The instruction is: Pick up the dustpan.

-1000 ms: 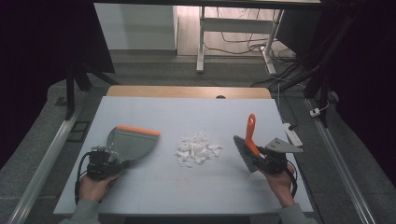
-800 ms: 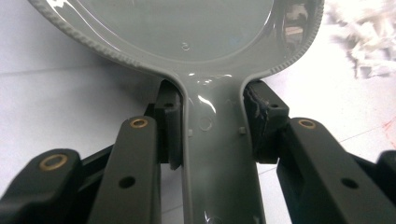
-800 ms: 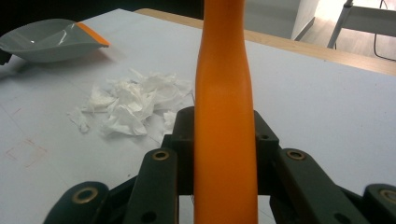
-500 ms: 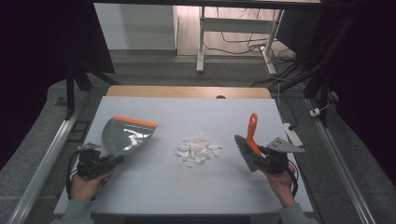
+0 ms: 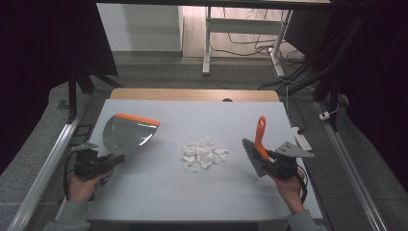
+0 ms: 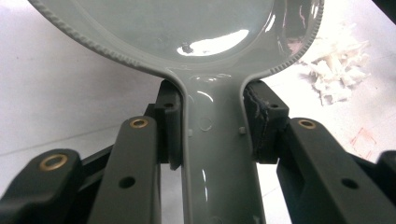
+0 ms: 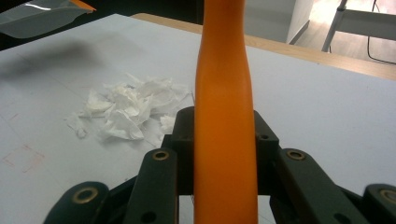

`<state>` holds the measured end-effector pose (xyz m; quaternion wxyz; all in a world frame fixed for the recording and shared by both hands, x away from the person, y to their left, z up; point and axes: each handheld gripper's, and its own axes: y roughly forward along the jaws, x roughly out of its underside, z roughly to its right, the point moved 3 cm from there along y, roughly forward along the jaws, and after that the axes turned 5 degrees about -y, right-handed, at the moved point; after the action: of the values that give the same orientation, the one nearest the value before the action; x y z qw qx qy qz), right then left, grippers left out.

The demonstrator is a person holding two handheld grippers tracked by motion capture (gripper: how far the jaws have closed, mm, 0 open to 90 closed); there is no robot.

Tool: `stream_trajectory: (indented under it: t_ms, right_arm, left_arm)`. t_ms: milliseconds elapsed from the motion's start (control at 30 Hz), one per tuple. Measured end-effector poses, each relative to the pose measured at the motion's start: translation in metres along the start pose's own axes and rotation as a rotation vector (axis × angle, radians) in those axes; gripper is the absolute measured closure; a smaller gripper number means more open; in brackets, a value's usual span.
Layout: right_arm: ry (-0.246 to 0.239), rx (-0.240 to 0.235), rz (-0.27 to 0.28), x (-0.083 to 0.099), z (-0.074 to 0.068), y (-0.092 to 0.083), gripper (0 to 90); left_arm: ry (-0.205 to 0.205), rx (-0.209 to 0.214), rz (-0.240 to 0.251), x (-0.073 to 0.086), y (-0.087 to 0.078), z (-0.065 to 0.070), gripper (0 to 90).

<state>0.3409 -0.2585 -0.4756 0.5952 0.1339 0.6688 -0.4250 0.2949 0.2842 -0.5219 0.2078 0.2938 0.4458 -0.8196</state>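
Observation:
A grey dustpan [image 5: 129, 132] with an orange lip is lifted off the white table [image 5: 192, 202] at the left, its hollow facing the camera. My left gripper [image 5: 113, 160] is shut on its handle; in the left gripper view the pads clamp both sides of the dustpan [image 6: 187, 28] handle. A pile of white paper scraps [image 5: 203, 153] lies mid-table, right of the pan. At the right, my right gripper [image 5: 269, 161] is shut on a brush [image 5: 260, 134] with an orange handle, bristles pointing left toward the scraps [image 7: 126, 107]. The brush [image 7: 224, 93] handle stands upright between the right gripper [image 7: 224, 135] jaws.
A wooden strip [image 5: 192, 95] runs along the table's far edge. Metal rails [image 5: 53, 159] flank both sides. A white power strip [image 5: 303, 139] lies by the right edge. Desk legs and cables stand on the floor behind.
The left gripper has drawn back to the left and risen, tipping the dustpan up so its hollow shows. The right gripper and the brush have stayed put.

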Motion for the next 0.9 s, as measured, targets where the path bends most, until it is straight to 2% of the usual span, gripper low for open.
stream_trajectory:
  t_ms: [200, 333, 433, 600, 700, 900]
  right_arm:
    - [0.002, 0.0, 0.0, 0.0, 0.0, 0.0, 70.2]
    - [0.002, 0.003, -0.004, 0.001, 0.0, 0.001, 70.2]
    - [0.002, 0.004, -0.004, 0.001, 0.001, 0.0, 70.2]
    - [0.003, 0.002, 0.001, 0.001, 0.001, -0.001, 70.2]
    - [0.004, 0.001, -0.002, 0.001, 0.001, 0.0, 70.2]
    - [0.004, 0.001, -0.002, 0.001, 0.001, 0.0, 70.2]
  left_arm:
    - [0.046, 0.021, 0.012, -0.009, 0.001, -0.004, 61.9]
    - [0.081, 0.043, 0.014, -0.009, -0.002, -0.002, 61.8]
    - [0.106, 0.062, 0.012, -0.008, -0.007, 0.002, 61.8]
    - [0.198, 0.11, -0.017, -0.007, -0.017, 0.013, 61.9]
    - [0.239, 0.136, -0.032, -0.007, -0.021, 0.018, 61.9]
    - [0.289, 0.158, -0.061, -0.005, -0.023, 0.027, 61.8]
